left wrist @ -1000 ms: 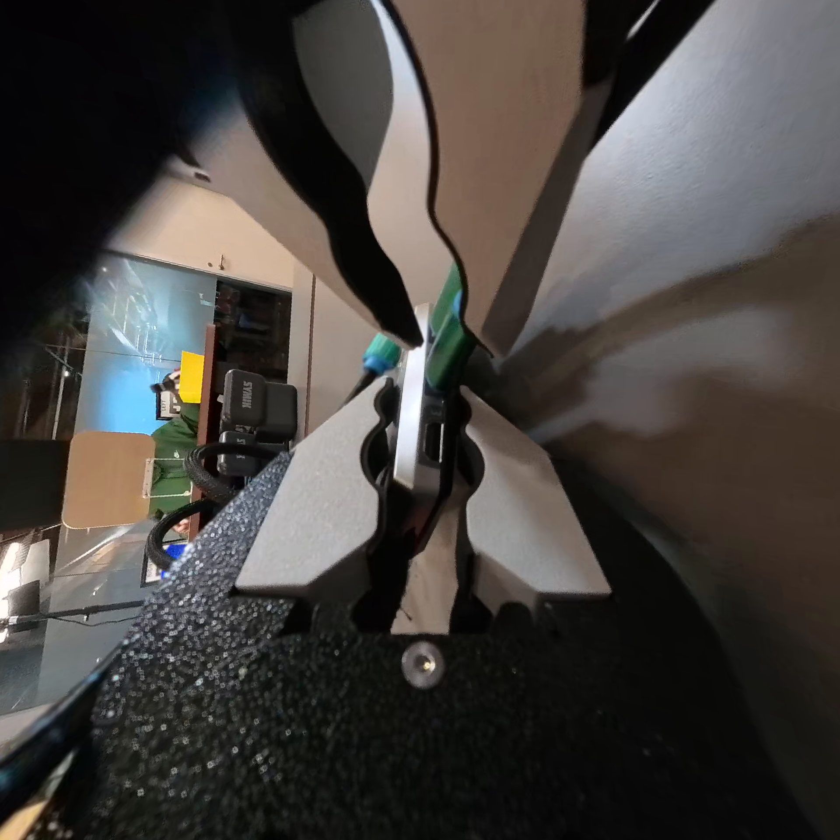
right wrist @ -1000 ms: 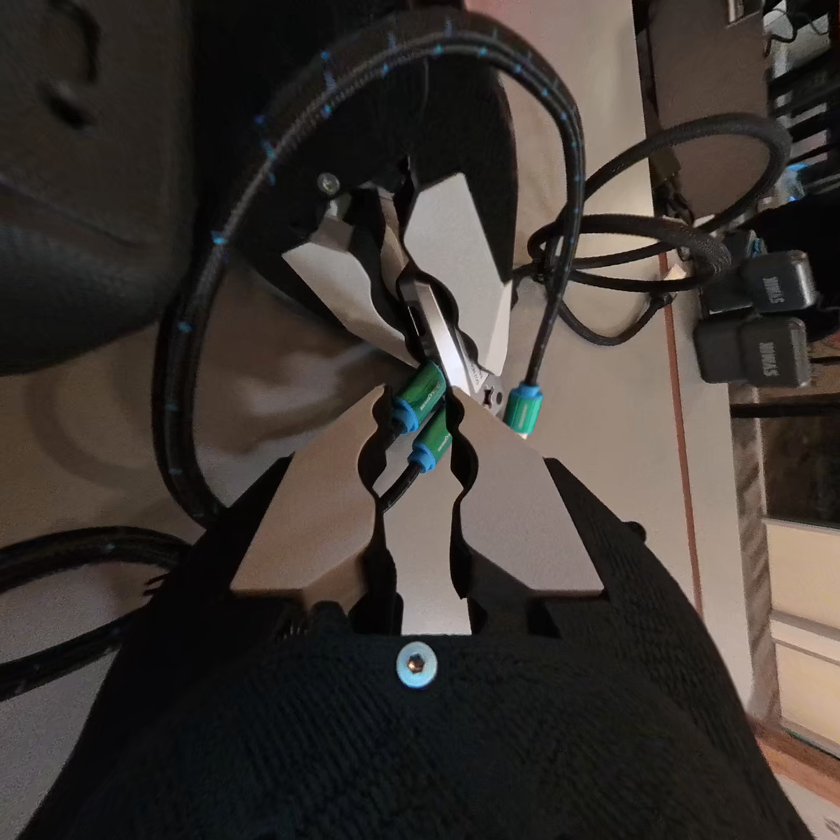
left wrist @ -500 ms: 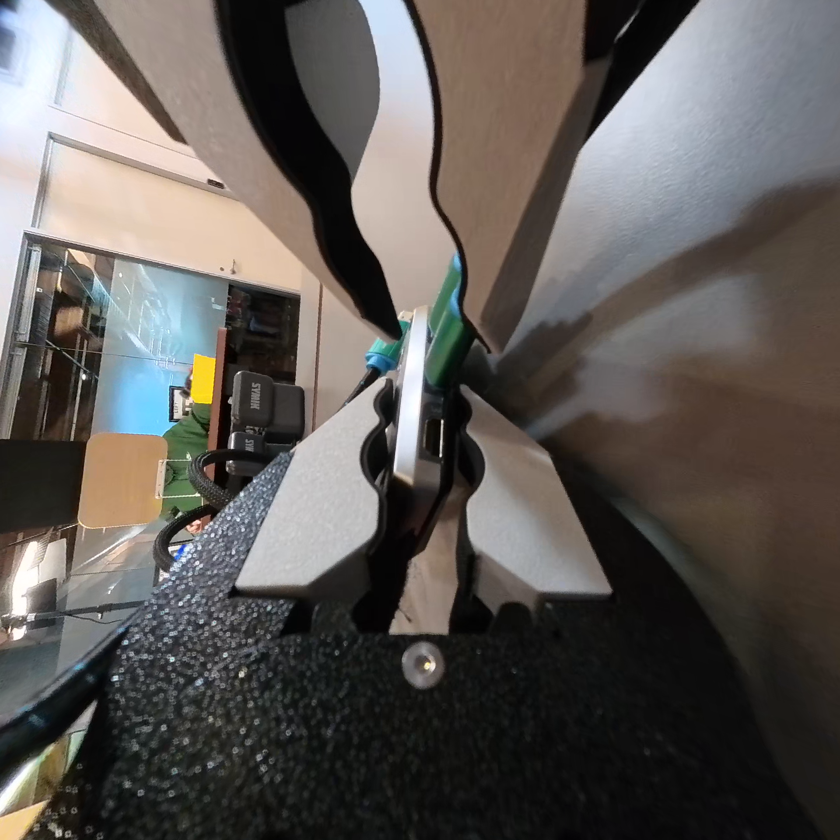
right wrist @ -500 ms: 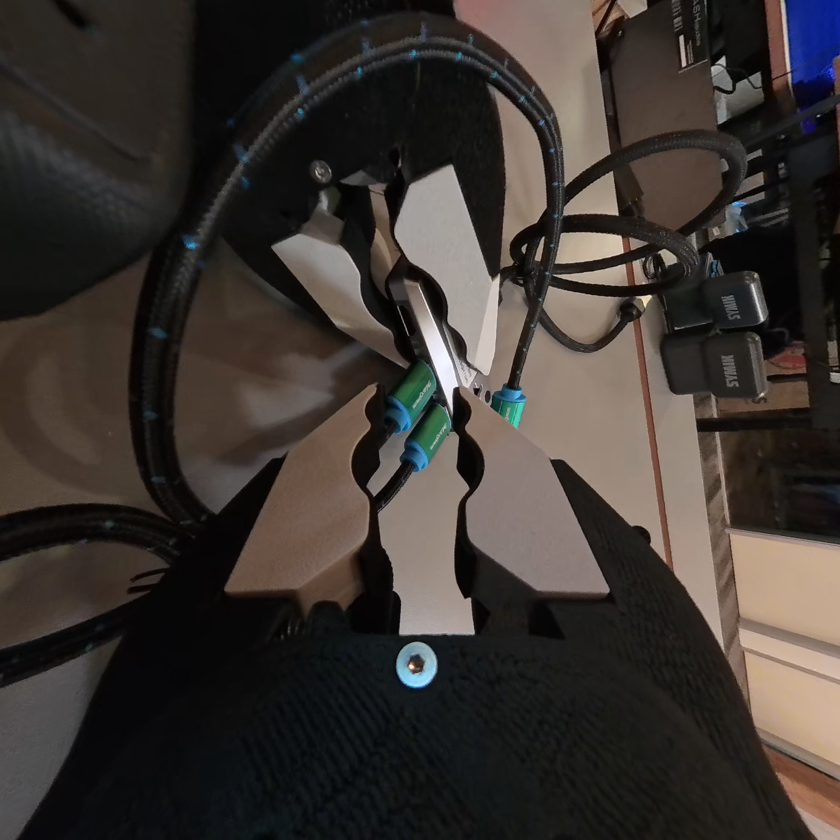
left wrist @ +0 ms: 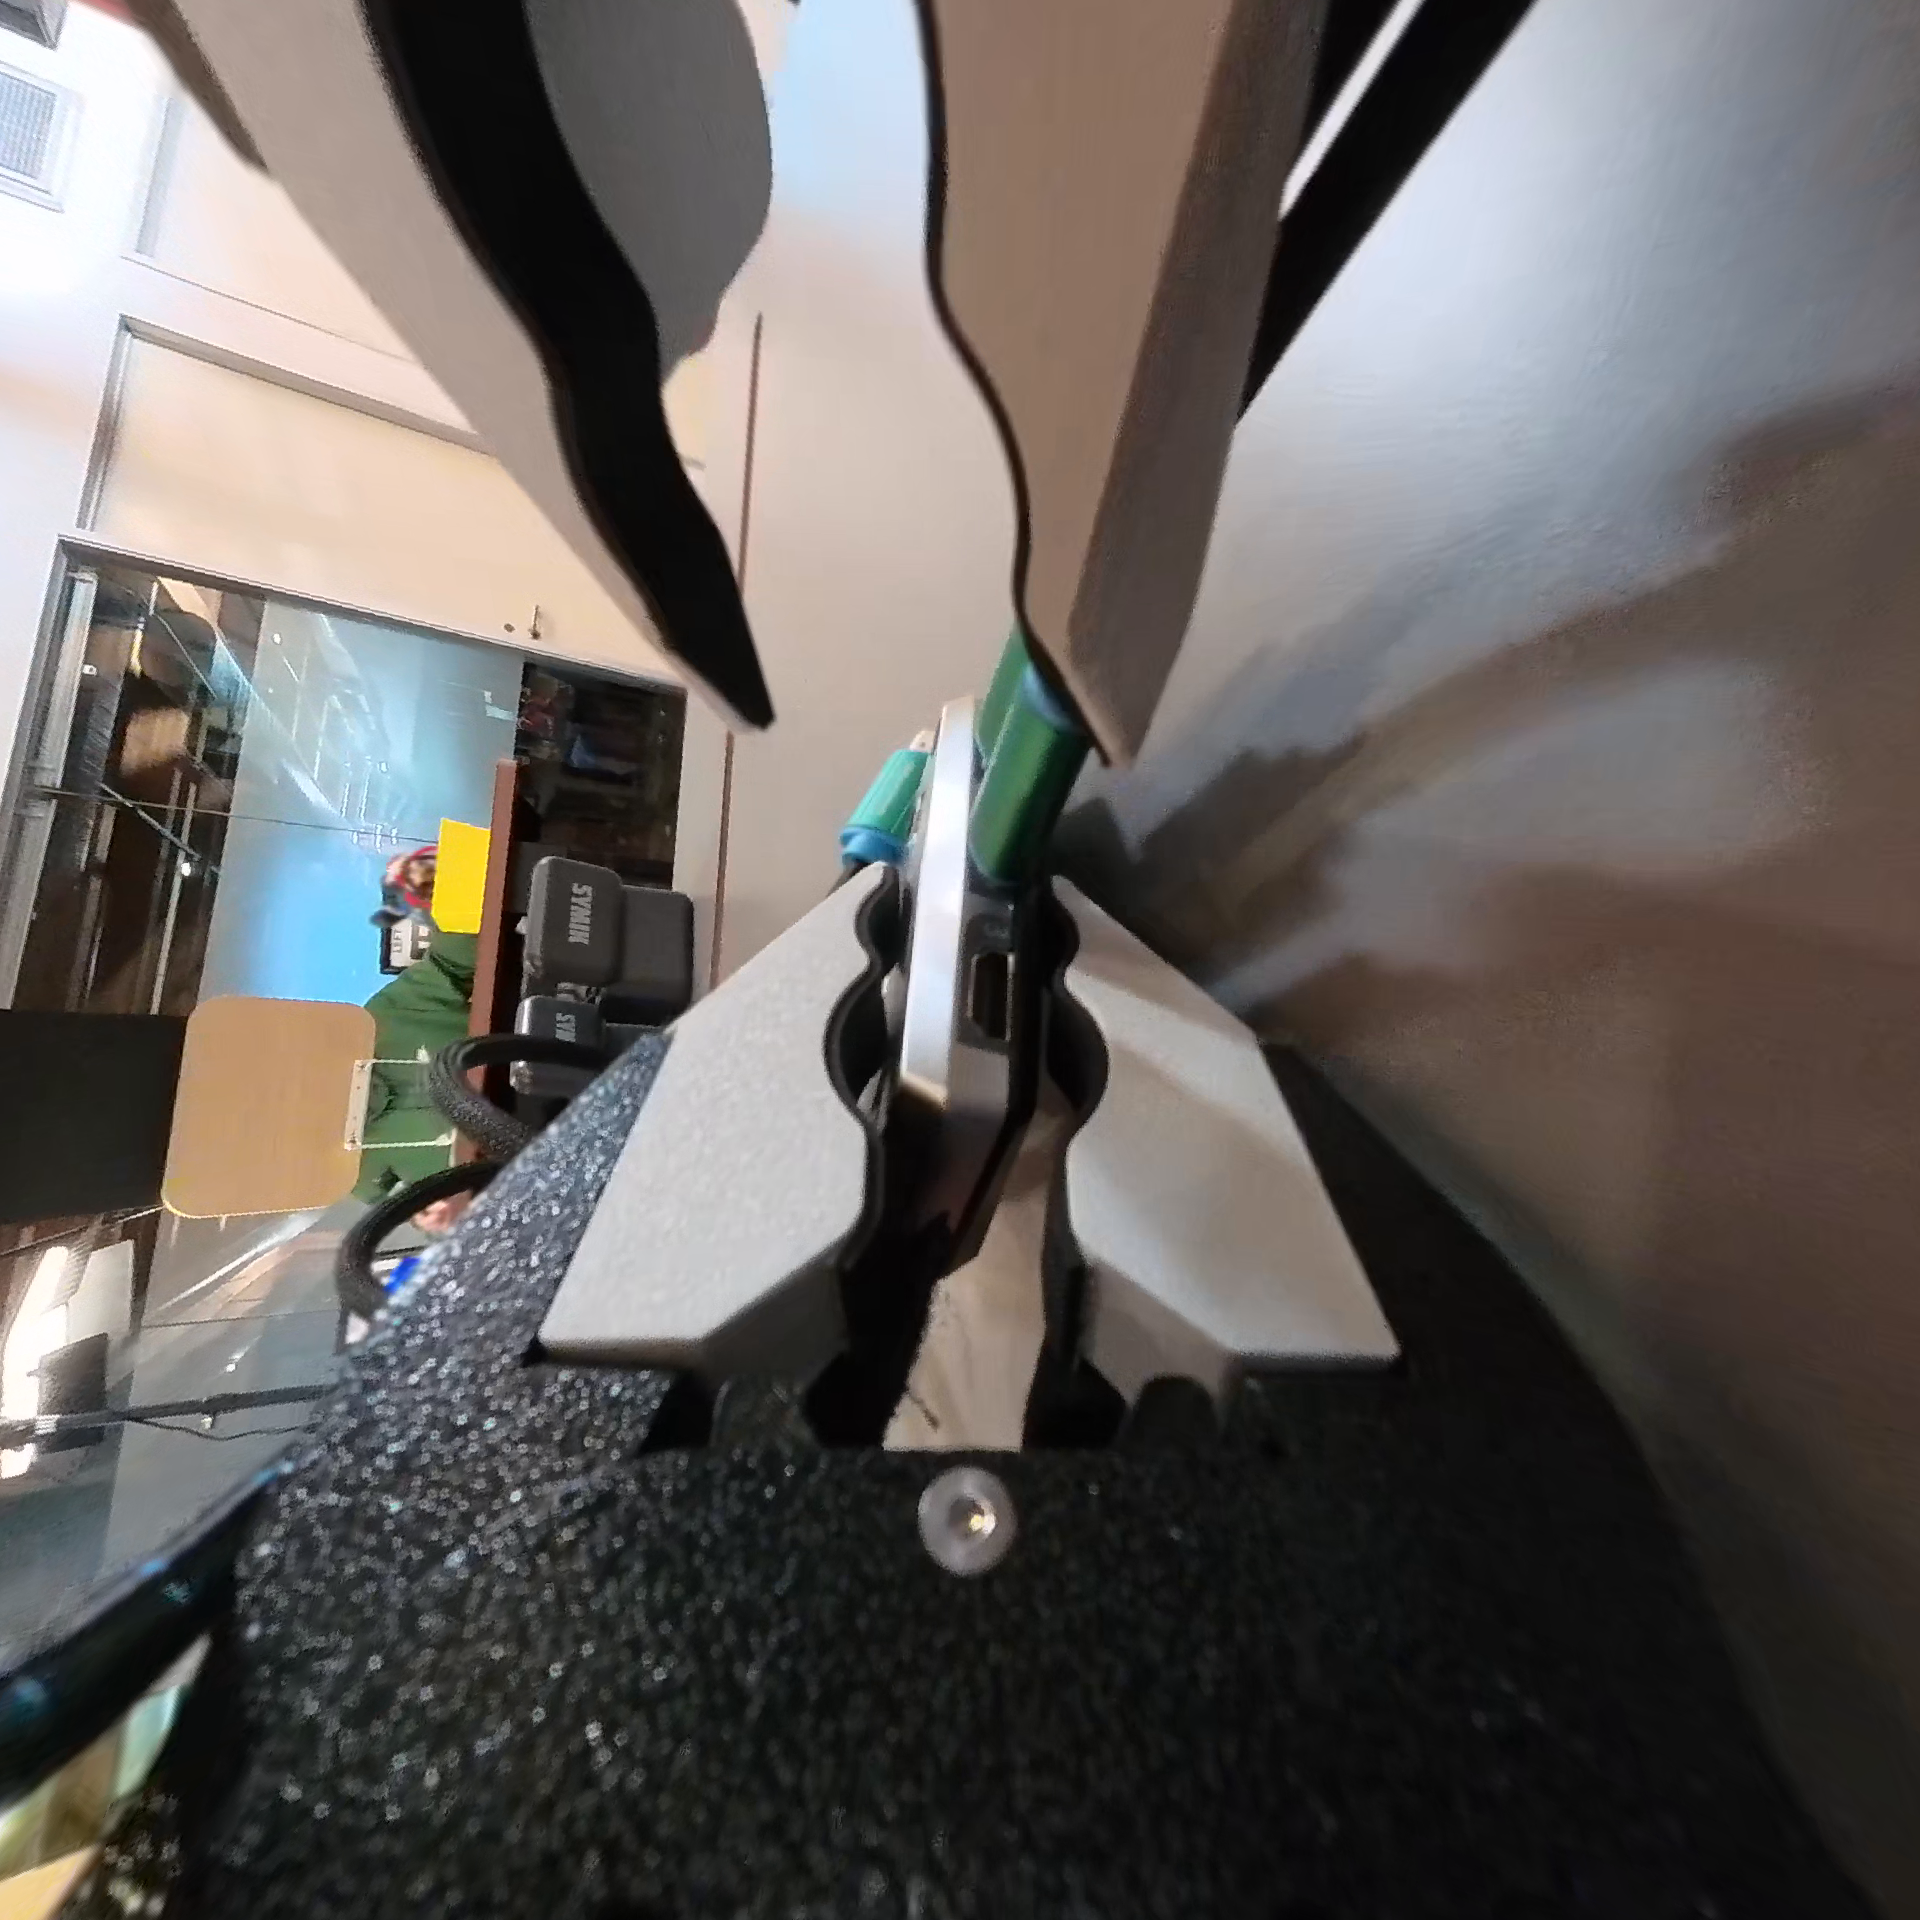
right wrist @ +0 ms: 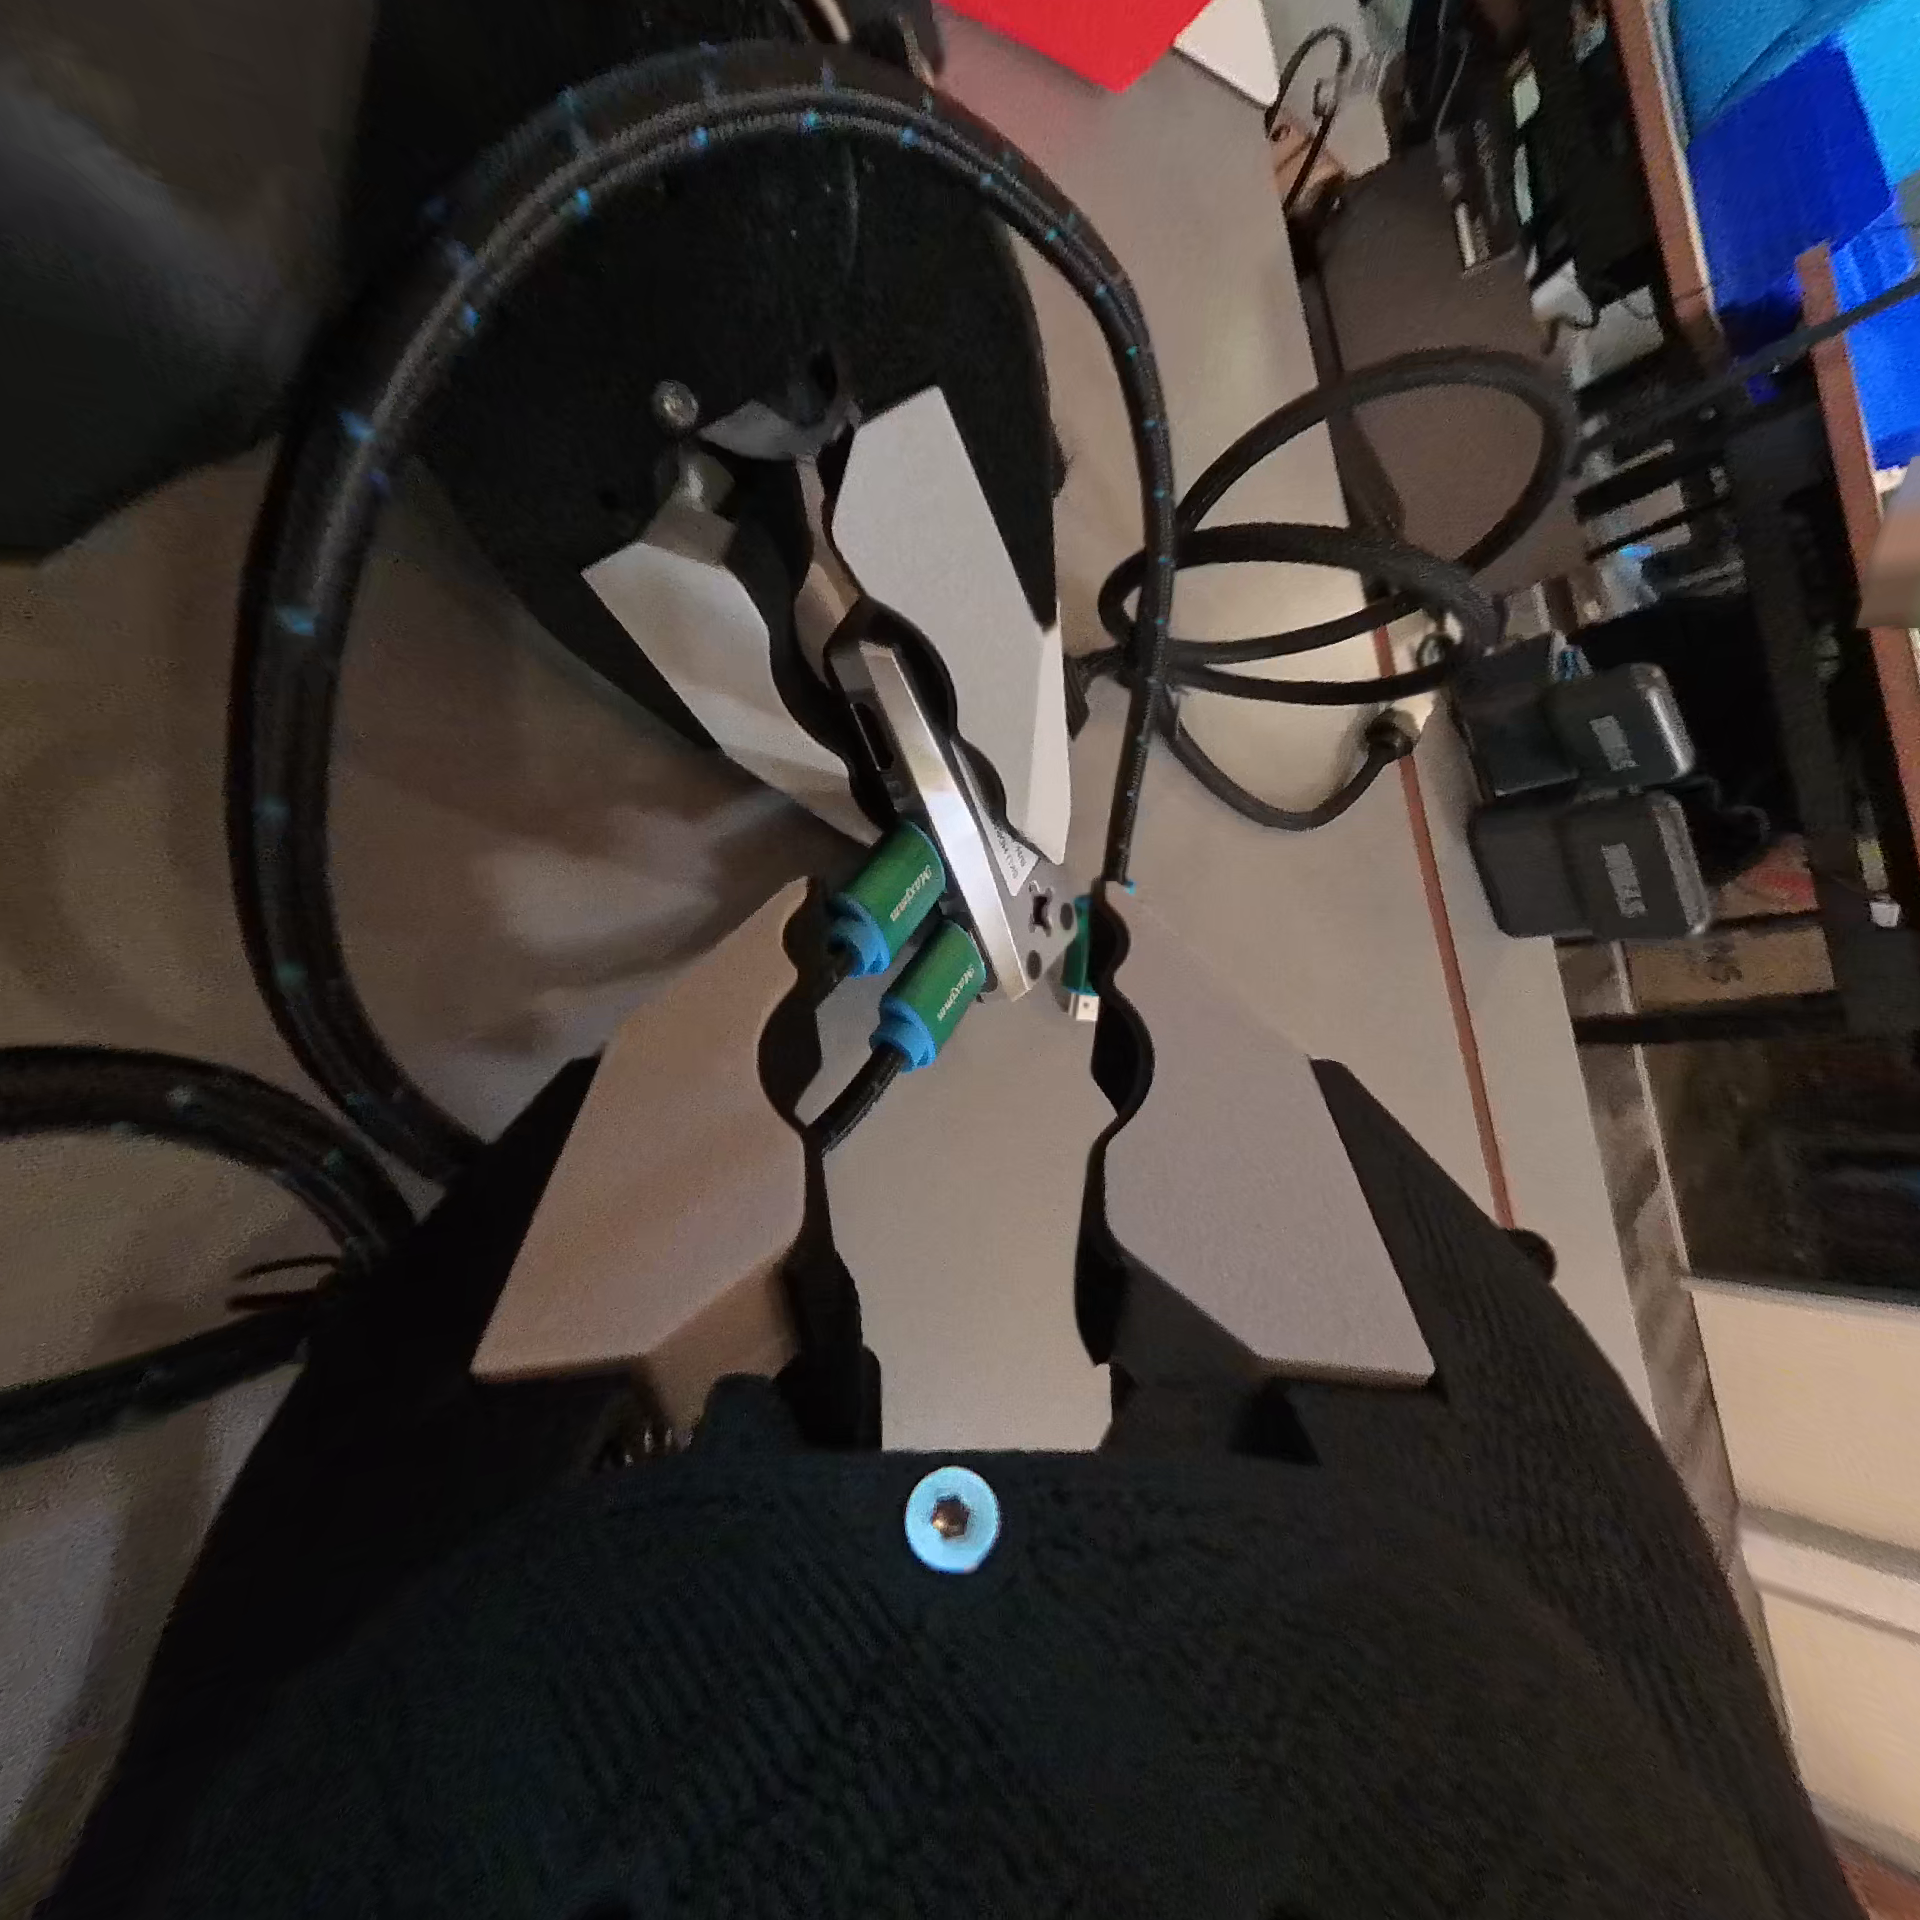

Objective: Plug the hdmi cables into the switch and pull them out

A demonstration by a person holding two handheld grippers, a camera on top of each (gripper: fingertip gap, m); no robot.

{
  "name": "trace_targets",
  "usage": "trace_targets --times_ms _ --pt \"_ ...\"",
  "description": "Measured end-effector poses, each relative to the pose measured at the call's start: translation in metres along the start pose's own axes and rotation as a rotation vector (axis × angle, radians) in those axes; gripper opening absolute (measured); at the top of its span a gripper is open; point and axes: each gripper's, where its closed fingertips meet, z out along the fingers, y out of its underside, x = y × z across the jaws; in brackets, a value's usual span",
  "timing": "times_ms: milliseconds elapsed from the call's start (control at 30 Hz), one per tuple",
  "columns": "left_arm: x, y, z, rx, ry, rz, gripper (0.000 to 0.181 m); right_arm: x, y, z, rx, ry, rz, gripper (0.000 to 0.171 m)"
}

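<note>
Left wrist view: the left gripper has its jaws clenched on the silver switch, held edge-on above the pale tabletop. One empty port on the switch's near edge faces the camera. Two green plugs stand in the switch's right face; a third green plug sits at its left face. The right gripper comes in from above with its jaws released. Its right finger touches the upper green plug; its left finger stands clear of the switch, with open room between. At the left edge, two dark adapter blocks bear white lettering, and a person in a green top stands beyond.

Right wrist view: the right gripper has its jaws spread, grasping nothing. The two green plugs with blue collars lie between the fingertips, seated in the switch; both carry light lettering. The third plug is beside the switch's corner, against the right fingertip. A printed label sits on the switch's face. A braided black cable loops wide around the left gripper. Open tabletop lies to the right, up to its red-brown edge, where the adapter blocks rest.
</note>
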Motion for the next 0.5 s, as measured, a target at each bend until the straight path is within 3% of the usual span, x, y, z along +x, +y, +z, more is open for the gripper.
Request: trace_targets --times_ms 133,300,400,500 --pt "-0.003 0.000 0.000 0.022 0.012 -0.071 0.024 0.008 0.001 -0.013 0.066 -0.005 0.000 0.053" --pt "-0.005 0.003 0.001 0.015 0.008 -0.090 0.024 0.043 0.002 -0.045 0.165 0.112 0.053 0.038" --pt "-0.012 0.001 -0.002 0.046 -0.007 -0.152 0.024 0.045 0.042 -0.039 -0.016 0.125 -0.013 0.039" --pt "-0.020 -0.002 -0.006 0.095 -0.014 -0.233 0.024 0.026 0.035 -0.020 0.070 0.110 -0.146 0.043"
